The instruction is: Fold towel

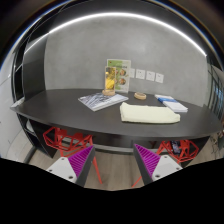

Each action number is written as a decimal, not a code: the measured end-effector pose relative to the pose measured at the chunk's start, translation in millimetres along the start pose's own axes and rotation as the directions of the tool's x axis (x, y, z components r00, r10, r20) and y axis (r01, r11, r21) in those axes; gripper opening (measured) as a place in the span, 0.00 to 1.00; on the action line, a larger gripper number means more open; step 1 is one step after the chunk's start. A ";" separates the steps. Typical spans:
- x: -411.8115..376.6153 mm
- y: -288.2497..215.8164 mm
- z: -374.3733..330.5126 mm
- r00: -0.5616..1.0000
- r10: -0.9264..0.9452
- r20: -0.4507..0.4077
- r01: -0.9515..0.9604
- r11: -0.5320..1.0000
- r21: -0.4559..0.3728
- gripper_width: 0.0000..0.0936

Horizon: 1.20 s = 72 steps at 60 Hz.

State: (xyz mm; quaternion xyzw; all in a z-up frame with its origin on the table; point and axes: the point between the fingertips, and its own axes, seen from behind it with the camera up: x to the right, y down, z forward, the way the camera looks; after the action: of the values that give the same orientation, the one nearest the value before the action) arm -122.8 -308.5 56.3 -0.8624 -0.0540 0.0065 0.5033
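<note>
Pink-padded fingers [72, 163] of the gripper [113, 165] fill the lower middle of the frame, spread wide apart with nothing between them and touching nothing; red ribbed parts sit behind each finger. Well beyond them, right of centre in the frame, the cream towel [149, 113] lies as a folded bundle on the dark table [60, 108], near its front edge. Left of the towel lies a magazine [102, 100]; behind it an upright yellow-green printed card [117, 76] stands by the grey wall. Further right lies a small blue-and-white item [172, 103]. Whether any container stands on the table cannot be told.
</note>
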 end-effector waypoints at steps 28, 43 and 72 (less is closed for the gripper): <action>43.7 -87.7 204.6 0.989 -0.146 -0.014 0.147 0.987 0.065 0.77; 59.5 -87.4 291.9 0.987 -0.145 0.073 0.150 0.987 -0.058 0.20; 178.8 -192.3 254.3 0.999 0.023 0.036 -0.027 0.993 0.111 0.01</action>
State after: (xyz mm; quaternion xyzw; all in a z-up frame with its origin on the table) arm 21.7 23.6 105.6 -0.8334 -0.0512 0.0306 0.5494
